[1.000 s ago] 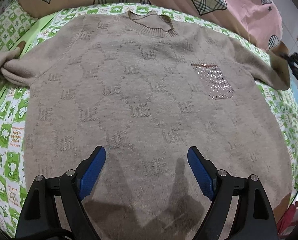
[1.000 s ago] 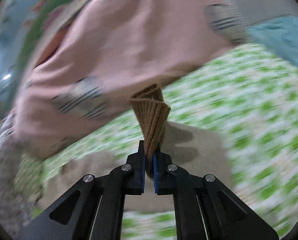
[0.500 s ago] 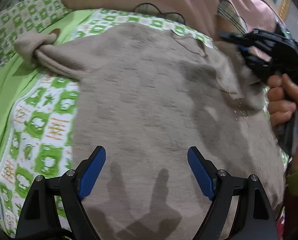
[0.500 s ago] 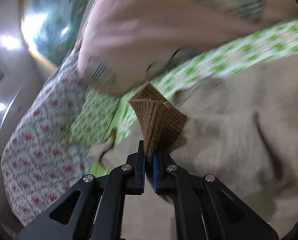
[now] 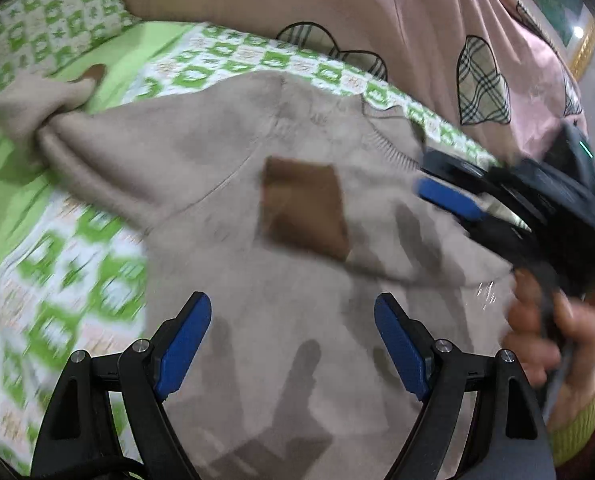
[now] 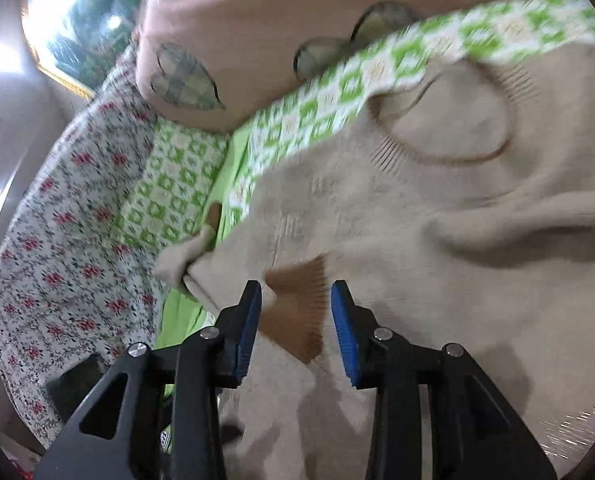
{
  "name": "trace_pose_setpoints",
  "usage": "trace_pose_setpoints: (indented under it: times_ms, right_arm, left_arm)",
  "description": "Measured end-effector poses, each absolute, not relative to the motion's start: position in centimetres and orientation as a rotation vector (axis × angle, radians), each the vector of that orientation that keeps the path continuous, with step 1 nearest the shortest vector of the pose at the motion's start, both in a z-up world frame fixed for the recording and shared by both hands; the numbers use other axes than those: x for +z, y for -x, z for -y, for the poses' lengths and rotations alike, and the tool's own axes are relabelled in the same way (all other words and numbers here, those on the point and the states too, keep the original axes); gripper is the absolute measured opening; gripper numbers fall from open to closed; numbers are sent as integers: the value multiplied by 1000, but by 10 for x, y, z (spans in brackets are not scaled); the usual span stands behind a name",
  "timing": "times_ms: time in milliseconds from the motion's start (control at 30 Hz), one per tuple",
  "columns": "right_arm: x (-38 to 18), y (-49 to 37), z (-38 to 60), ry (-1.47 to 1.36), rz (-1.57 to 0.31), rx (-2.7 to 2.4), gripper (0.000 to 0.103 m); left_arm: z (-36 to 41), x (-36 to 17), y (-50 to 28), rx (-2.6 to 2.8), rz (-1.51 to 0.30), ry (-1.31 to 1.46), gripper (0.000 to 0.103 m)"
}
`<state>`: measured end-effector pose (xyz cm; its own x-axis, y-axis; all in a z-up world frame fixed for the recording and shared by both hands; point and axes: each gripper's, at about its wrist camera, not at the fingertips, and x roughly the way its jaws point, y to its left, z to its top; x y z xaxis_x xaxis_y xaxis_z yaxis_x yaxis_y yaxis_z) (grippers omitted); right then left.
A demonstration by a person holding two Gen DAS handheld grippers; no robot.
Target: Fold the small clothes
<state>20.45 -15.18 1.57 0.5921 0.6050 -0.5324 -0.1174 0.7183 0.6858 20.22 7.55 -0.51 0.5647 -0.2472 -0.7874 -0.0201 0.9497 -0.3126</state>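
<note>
A beige knit sweater (image 5: pixel 257 280) lies flat on the bed, also in the right wrist view (image 6: pixel 437 280). Its right sleeve is folded across the chest, and the brown ribbed cuff (image 5: pixel 303 210) lies on the body. The left sleeve (image 5: pixel 45 108) stretches out to the left. My left gripper (image 5: pixel 291 344) is open and empty above the lower body of the sweater. My right gripper (image 6: pixel 296 320) is open, its jaws apart on either side of the brown cuff (image 6: pixel 301 304). It also shows in the left wrist view (image 5: pixel 477 204), held by a hand.
A green and white patterned sheet (image 5: pixel 77 240) covers the bed. A pink quilt with plaid hearts (image 5: pixel 377 20) is bunched behind the sweater. A floral cloth (image 6: pixel 57 260) lies at the left of the right wrist view.
My right gripper carried the cuff across the sweater and opened, letting the cuff drop onto the body. The left gripper view has shifted left and closer.
</note>
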Motion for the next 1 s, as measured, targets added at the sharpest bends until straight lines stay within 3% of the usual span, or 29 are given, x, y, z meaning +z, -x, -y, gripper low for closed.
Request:
trace_pose_setpoints:
  times_ms: [200,267,333,367,567,667,833,933,967,1000]
  right_arm:
    - [34,-160,208,-691,-734,311,39]
    - [34,-146,227,-700,-720,258,39]
    - [32,-143,240,-711,-712,209,39]
    - [31,-141,248,-715,-708,181,39]
    - [40,-146,293,-641,-699,-14,39]
    - [40,-161,316,-603,-730,-98,40]
    - [20,-222,321,-506,-834,-112,52]
    - [-2,-255,321,-500,-895,-101,54]
    - [-8,-263,321,-510,-906,-72,53]
    - [-11,-266,323,-501,-906,-53,21]
  left_arm:
    - [-70,-31,-278,-204,-1015,405,84]
    - [-72,-39,-294,-198,-1000,431,78]
    - [-71,-36,-301,-247,-956,427,38]
    - [-68,-37,-305,-288,-972,435,2]
    - [-88,-6,-283,-208,-807,414,5]
    - [-94,-24,-290,-189,-868,401,6]
    - [-88,-36,-288,-178,-892,384,7]
    - [-91,-40,-286,-172,-905,385,7]
    - [-90,-39,-287,-172,-906,381,7]
    - [-89,-36,-287,-177,-903,373,7]
